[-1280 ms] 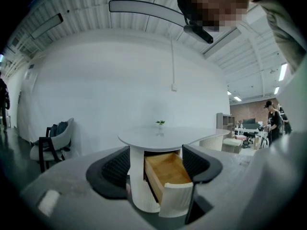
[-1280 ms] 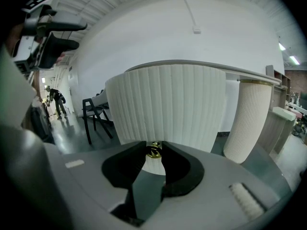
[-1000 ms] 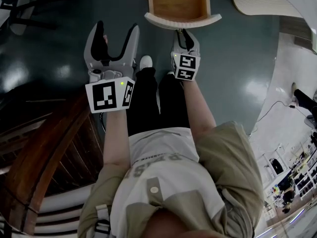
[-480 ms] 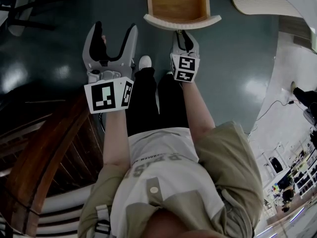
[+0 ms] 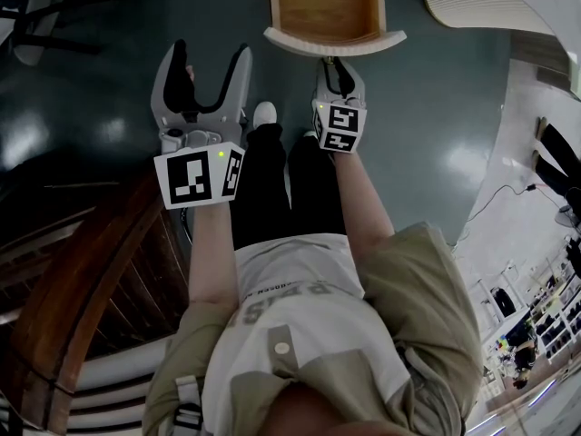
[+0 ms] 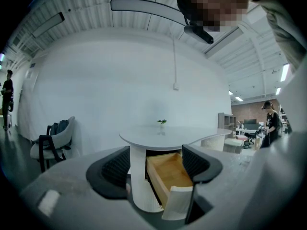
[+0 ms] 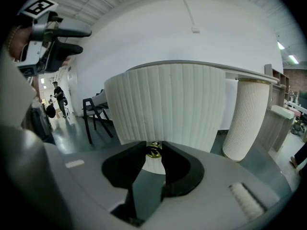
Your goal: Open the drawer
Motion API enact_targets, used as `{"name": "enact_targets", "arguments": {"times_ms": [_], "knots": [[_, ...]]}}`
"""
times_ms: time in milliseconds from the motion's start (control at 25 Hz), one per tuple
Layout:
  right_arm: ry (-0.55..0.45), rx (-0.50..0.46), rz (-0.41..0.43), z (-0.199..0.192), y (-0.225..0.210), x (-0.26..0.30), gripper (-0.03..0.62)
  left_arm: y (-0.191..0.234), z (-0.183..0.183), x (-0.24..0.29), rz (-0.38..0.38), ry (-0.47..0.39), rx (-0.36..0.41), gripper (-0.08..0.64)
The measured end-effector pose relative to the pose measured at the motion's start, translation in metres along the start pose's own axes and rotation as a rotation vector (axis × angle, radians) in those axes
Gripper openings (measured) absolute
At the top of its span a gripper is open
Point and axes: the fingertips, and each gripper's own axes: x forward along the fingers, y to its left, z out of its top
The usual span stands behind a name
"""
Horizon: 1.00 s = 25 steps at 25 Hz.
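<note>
The left gripper (image 5: 211, 60) hangs with jaws wide apart and nothing between them, above the dark floor (image 5: 100, 98). Just ahead, the right gripper (image 7: 154, 147) pinches the small brass knob (image 7: 153, 152) on the wooden drawer (image 5: 327, 7), which stands pulled out from the white round table (image 6: 168, 137).

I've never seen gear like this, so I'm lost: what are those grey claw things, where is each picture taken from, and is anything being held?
There is no robot here: a person holds a grey hand tool with two jaws in each hand. One picture comes from a camera on the person's head, looking down. The other two come from cameras riding on each tool. The left gripper hangs in the air, jaws apart, empty. The right gripper has its jaws closed on a small brass knob. The knob sits on the white ribbed front of a wooden drawer, which is pulled out of a round white table. A tiny green plant sits on the tabletop.
</note>
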Motion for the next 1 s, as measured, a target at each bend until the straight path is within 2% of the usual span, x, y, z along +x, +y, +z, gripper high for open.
{"name": "enact_targets", "arguments": {"times_ms": [1000], "knots": [[0.008,0.009,0.012,-0.0018,0.0,-0.0011,0.107,0.0029,0.0044,-0.0031,0.008,0.005,0.002,0.345]]}}
